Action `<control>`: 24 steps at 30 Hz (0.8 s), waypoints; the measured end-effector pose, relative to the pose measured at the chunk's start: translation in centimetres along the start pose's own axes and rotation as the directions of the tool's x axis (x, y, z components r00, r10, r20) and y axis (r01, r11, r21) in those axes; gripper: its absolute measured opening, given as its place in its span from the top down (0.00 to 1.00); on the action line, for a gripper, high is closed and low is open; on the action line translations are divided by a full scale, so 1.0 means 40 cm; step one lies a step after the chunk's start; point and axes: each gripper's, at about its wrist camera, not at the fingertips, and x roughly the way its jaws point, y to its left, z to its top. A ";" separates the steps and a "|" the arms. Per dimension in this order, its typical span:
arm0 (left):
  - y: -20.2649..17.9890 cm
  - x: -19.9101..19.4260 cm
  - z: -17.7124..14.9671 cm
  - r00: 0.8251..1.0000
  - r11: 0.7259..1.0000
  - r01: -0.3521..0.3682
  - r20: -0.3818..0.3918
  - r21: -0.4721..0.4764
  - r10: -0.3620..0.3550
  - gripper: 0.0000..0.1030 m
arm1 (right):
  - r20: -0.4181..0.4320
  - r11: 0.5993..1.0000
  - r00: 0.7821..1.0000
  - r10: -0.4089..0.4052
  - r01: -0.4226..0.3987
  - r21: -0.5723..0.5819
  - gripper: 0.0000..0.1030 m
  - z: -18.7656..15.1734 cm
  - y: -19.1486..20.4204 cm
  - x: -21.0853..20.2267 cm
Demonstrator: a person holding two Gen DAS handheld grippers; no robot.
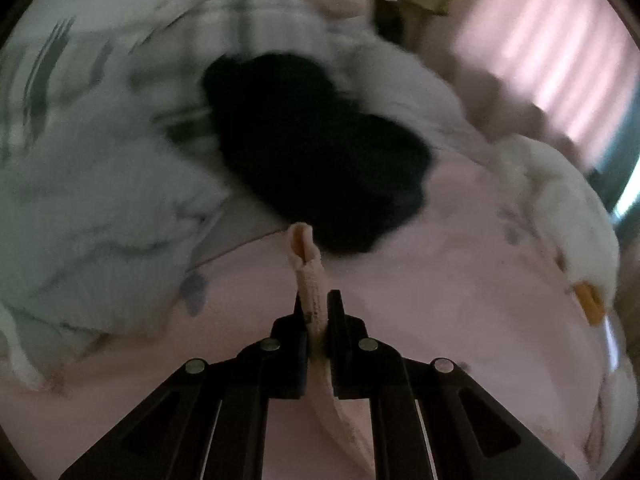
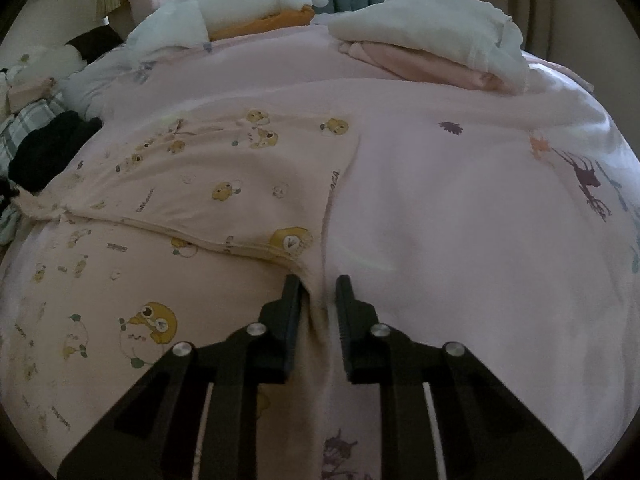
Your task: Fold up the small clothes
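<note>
Left wrist view shows the left gripper (image 1: pixel 318 300) with its two fingers clamped on one thin folded edge of the pale printed garment (image 1: pixel 306 264), which stands up between them above the pink bed cover (image 1: pixel 420 300). Beyond it lies one black piece of clothing (image 1: pixel 316 148), resting partly on the pink cover and partly on a white quilt with grey marks (image 1: pixel 92 184); this part of the picture is blurred. One white soft toy with an orange beak (image 1: pixel 568 232) lies at the right side. Right wrist view shows the right gripper (image 2: pixel 319 284) low over the bed; a bunched fold at the garment's right edge sits between its two fingers, which stand close together, but I cannot tell if both press on the cloth. One small garment (image 2: pixel 224 184), cream with yellow cartoon animals, is spread on the bed cover (image 2: pixel 460 200) in front of and to the left of this gripper, with its upper part folded over the lower part. At the far side there is one stack of two folded pieces, a white one (image 2: pixel 432 36) on top of a pink one (image 2: pixel 432 64). The black clothing (image 2: pixel 48 152) is at the left edge, and the white toy (image 2: pixel 248 0) is at the head of the bed.
</note>
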 end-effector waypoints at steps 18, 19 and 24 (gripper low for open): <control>-0.477 -0.305 -0.327 0.934 0.893 0.342 -0.003 0.292 -0.357 0.93 | 0.009 0.976 0.986 0.164 -0.164 0.146 0.85 -0.004 -0.063 0.004; -0.500 -0.302 -0.350 0.931 0.882 0.354 -0.029 0.310 -0.363 0.93 | 0.007 0.972 0.984 0.176 -0.175 0.159 0.84 -0.005 -0.070 0.004; -0.633 -0.262 -0.539 0.894 0.824 0.447 -0.206 0.348 -0.398 0.93 | 0.007 0.967 0.980 0.198 -0.197 0.163 0.83 -0.008 -0.071 0.016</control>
